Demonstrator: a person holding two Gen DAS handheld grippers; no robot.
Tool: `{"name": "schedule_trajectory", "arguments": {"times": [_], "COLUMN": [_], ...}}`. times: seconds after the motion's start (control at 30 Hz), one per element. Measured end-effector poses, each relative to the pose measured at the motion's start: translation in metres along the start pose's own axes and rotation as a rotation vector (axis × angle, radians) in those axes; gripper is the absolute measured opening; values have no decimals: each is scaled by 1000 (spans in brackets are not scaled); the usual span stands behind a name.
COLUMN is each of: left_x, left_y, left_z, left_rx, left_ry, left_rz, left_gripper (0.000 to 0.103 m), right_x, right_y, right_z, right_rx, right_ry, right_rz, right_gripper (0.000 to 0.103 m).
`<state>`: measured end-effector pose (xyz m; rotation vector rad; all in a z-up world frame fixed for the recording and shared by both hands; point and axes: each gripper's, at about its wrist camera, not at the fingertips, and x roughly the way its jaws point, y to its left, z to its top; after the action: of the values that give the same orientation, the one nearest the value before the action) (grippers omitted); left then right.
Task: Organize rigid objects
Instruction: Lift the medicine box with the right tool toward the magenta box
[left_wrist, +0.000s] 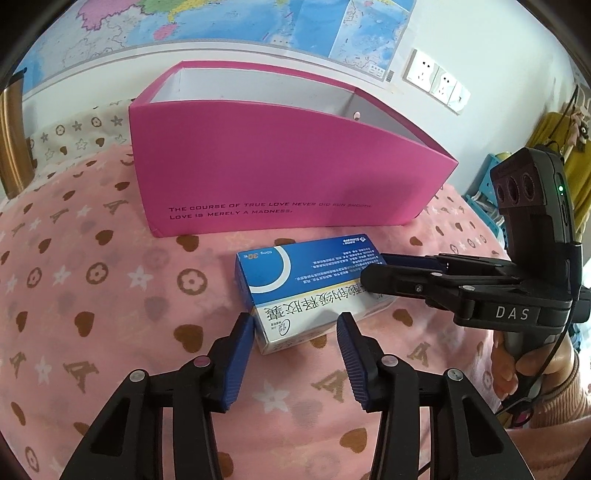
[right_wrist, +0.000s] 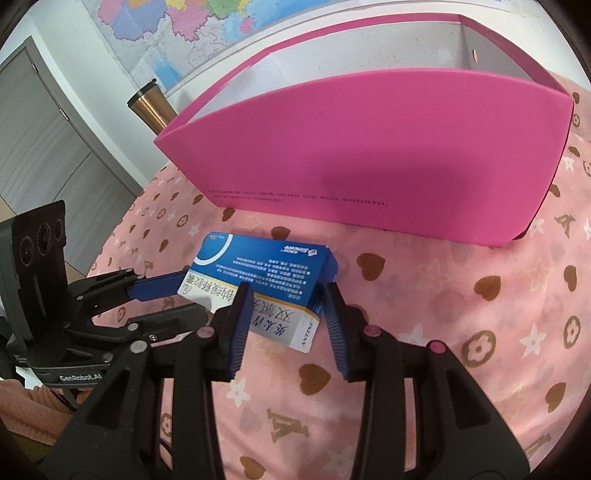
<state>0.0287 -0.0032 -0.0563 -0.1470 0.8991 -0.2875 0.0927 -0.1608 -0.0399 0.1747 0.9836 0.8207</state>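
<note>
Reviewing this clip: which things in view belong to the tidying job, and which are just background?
In the job:
- medicine box, lying on the pink cloth
- pink box, open-topped, behind it
- left gripper and right gripper, both at the medicine box

Just lying about:
- patterned cloth
- wall map
- copper tumbler
- wall sockets

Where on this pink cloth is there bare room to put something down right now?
Free: the cloth left of the medicine box, below the pink box, and the wide stretch to the medicine box's right in the right wrist view. The pink box's visible inside also looks bare. Crowded: around the medicine box, where the left gripper and right gripper meet.
</note>
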Motion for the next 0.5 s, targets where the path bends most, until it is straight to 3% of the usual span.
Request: {"name": "schedule_trajectory", "arguments": {"times": [0.5], "left_x": [-19], "left_y": [-3], "left_z": [1], "left_rx": [7], "left_ry": [-44], "left_rz": [-12], "left_gripper": [46], "right_x": [-20], "right_y": [12], "right_z": [0], "right_rx": [-51], "right_ry": [-41], "right_rz": [-21], "right_gripper": [42]}}
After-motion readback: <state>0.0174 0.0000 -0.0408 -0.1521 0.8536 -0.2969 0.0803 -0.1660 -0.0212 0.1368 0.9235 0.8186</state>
